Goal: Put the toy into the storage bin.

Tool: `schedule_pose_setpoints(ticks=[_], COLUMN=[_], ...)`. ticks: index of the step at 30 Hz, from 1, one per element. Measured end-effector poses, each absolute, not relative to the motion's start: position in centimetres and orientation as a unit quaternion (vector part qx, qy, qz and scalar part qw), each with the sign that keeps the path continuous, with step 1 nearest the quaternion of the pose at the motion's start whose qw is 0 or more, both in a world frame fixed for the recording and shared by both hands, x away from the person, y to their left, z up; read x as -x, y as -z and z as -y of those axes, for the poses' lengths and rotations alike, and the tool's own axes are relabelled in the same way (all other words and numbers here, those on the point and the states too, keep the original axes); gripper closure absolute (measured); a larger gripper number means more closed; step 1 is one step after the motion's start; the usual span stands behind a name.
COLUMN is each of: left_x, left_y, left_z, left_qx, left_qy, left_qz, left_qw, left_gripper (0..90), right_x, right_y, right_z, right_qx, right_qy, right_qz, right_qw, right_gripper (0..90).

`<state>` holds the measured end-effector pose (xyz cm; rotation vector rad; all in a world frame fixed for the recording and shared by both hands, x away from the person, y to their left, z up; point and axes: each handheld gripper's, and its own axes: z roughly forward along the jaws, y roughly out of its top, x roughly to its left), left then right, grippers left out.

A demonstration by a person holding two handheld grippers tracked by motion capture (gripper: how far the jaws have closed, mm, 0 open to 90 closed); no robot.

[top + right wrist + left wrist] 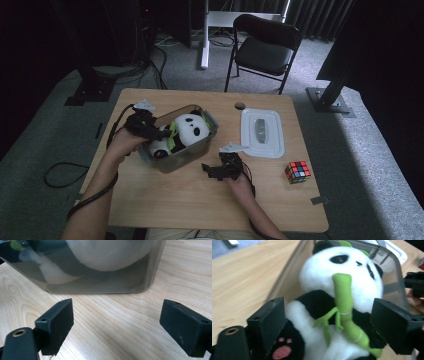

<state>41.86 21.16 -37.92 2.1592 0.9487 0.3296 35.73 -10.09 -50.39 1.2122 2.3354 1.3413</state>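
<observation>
Dim room, light wood table [165, 205] under a black folding chair [265, 47] at the far side; the work is happening left of centre. A panda plush [185, 131] is sitting inside a clear plastic bin [197, 152], head toward the far end, green bamboo stalk [345, 315] stitched across its chest. The bin's white lid [262, 132] is lying flat to the right, well apart, with a Rubik's cube [297, 171] nearer the person's edge. The left gripper [150, 131] is hovering at the near-left end of the bin, jaws standing wide on either side of the panda's belly and not pressing it. The right gripper [220, 170] is resting low over the table just in front of the bin's near wall, jaws also spread wide with nothing between them. Handling read: the plush looks light and very soft, so it's going to squash under the pads and spring back; no breakage risk, some risk of fur slipping. Best hold is probably across the torso or a limb, deep enough to catch stuffing; the bamboo is thin and floppy, poor handle. The bin is rigid, smooth-walled and likely slippery, so taking it by the rim and steadying it seems wise.
</observation>
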Motion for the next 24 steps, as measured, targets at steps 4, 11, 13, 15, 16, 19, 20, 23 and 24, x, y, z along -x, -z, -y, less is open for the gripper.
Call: schedule_pose_setpoints(ticks=[4,11,13,15,16,19,20,23,24], left_x=[-42.0,-43.1,-43.6,-44.1,-44.4,-44.6,-44.7,-44.8,-44.9], left_y=[37.6,37.7,38.2,38.9,39.4,39.8,39.9,40.2,40.5], left_z=[-22.0,-24.2,-24.7,-25.2,-25.6,-26.0,-26.3,-26.6,-26.6], left_qx=[-0.835,-0.812,-0.808,-0.81,-0.806,-0.807,-0.8,-0.799,-0.799], left_qy=[-0.143,-0.16,-0.172,-0.181,-0.182,-0.188,-0.181,-0.179,-0.176], left_qz=[-0.369,-0.399,-0.414,-0.42,-0.429,-0.434,-0.438,-0.438,-0.441], left_qw=[0.382,0.396,0.382,0.368,0.365,0.354,0.368,0.371,0.369], left_gripper=[8.2,0.5,0.5,0.6,0.5,0.6,0.5,0.5,0.5], right_x=[-35.7,-35.7,-35.7,-35.7,-35.7,-35.7,-35.7,-35.7,-35.7], right_y=[50.5,50.7,50.7,50.7,50.7,50.7,50.8,50.8,50.8], right_z=[10.2,10.4,10.4,10.4,10.5,10.5,10.5,10.5,10.5], right_qx=[-0.41,-0.412,-0.413,-0.411,-0.412,-0.413,-0.413,-0.412,-0.412], right_qy=[-0.451,-0.449,-0.45,-0.449,-0.45,-0.45,-0.448,-0.446,-0.445], right_qz=[-0.787,-0.788,-0.787,-0.788,-0.787,-0.787,-0.788,-0.789,-0.79], right_qw=[0.095,0.09,0.089,0.089,0.09,0.088,0.087,0.089,0.09], right_gripper=[11.6,11.6,11.6,11.6,11.6,11.6,11.6,11.6,11.6])
